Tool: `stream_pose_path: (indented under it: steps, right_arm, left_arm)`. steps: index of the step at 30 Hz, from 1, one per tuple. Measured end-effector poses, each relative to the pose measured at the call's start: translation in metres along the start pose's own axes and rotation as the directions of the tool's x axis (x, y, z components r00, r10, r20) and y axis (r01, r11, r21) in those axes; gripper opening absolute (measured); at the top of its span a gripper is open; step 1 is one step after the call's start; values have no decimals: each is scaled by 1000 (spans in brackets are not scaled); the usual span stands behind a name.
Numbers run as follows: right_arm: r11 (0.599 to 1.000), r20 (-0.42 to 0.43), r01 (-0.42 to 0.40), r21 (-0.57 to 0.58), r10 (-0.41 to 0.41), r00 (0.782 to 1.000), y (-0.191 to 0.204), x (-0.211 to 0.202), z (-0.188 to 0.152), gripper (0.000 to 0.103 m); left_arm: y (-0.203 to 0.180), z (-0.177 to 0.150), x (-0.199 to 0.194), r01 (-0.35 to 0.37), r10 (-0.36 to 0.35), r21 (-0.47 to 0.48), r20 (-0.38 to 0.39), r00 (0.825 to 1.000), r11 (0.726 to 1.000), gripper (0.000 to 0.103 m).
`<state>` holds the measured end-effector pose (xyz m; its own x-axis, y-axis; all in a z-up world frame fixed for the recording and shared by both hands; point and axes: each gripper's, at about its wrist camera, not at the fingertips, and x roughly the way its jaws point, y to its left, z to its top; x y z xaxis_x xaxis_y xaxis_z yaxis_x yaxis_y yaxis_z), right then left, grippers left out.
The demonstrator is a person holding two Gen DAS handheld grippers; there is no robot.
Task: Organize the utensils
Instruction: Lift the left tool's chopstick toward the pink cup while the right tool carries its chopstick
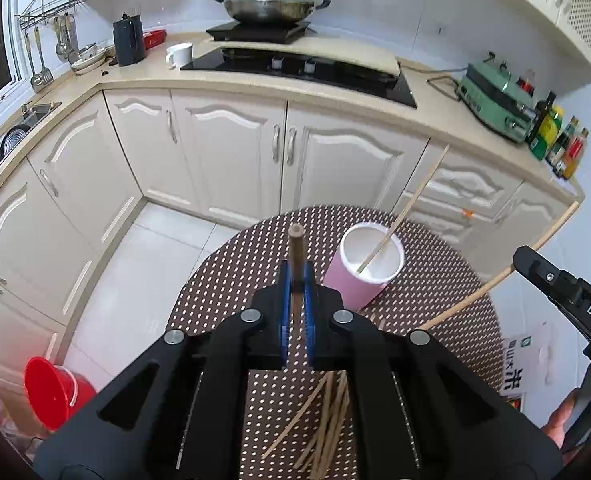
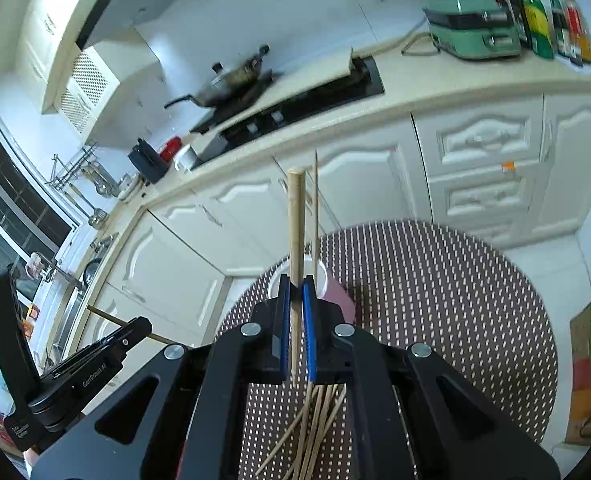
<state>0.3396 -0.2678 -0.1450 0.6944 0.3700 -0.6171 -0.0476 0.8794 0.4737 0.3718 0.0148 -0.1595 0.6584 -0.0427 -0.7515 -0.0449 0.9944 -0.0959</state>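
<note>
Loose chopsticks lie in a heap right under my fingers, on the dotted mat on the near side of the pink cup. Both claws are pinching one stick each: my left gripper clamps a darker chopstick that points ahead, just left of the cup, and my right gripper clamps a paler chopstick that rises in front of the cup.

One thin stick leans inside the cup already, tip out over the far-right rim. I judge the step in hand to be dropping these two in beside it. To do it well I would bring one tip over the white mouth at a time, tilt the stick steeply, lower it until the end is inside, and only then spread the fingers; the cup looks light, so a nudge against its wall could tip it.

All the sticks look slender, round and plain wood.
</note>
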Motion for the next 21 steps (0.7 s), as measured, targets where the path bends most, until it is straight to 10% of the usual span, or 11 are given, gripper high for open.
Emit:
stream_pose_path:
  steps: [21]
  right_arm:
    - [997,132,2,-71,7,991,22,-12,75,5]
  left_arm:
    - [-45,81,-49,41,-48,47,175,983,998,6]
